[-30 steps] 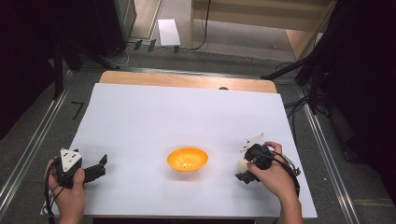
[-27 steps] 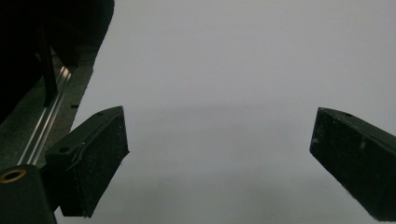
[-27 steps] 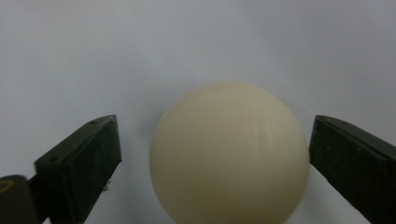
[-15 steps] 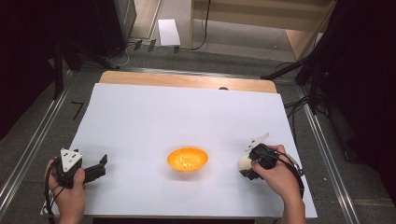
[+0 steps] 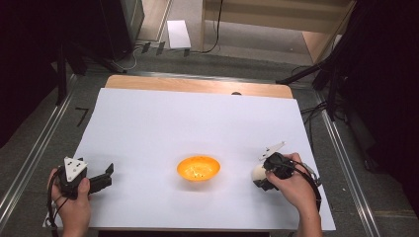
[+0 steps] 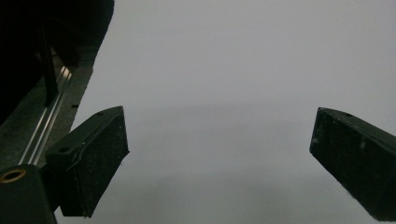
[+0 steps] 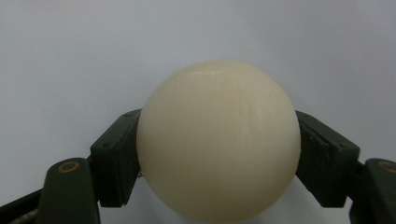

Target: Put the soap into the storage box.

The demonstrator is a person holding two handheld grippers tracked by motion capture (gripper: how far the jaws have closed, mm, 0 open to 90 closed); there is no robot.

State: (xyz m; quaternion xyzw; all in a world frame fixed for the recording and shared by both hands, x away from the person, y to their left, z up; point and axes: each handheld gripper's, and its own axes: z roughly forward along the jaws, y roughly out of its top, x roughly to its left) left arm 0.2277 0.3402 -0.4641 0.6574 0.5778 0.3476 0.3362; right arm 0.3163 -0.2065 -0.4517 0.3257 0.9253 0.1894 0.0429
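A cream ball (image 7: 218, 140) is clamped by the right tongs (image 5: 260, 176), right of the orange bowl (image 5: 198, 168); the left tongs (image 5: 101, 180) are held released.

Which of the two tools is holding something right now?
The right tool: its jaws are clamped on both sides of the cream ball. The left tool stands wide open over the bare white sheet.

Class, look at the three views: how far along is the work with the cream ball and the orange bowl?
Done: the right gripper has just closed its jaws on the cream ball, gripping it on both sides.
In hand: the ball sits low over the white sheet, right of the orange bowl.
Left: probably carrying it to the bowl, which holds no ball. The left gripper stands open.
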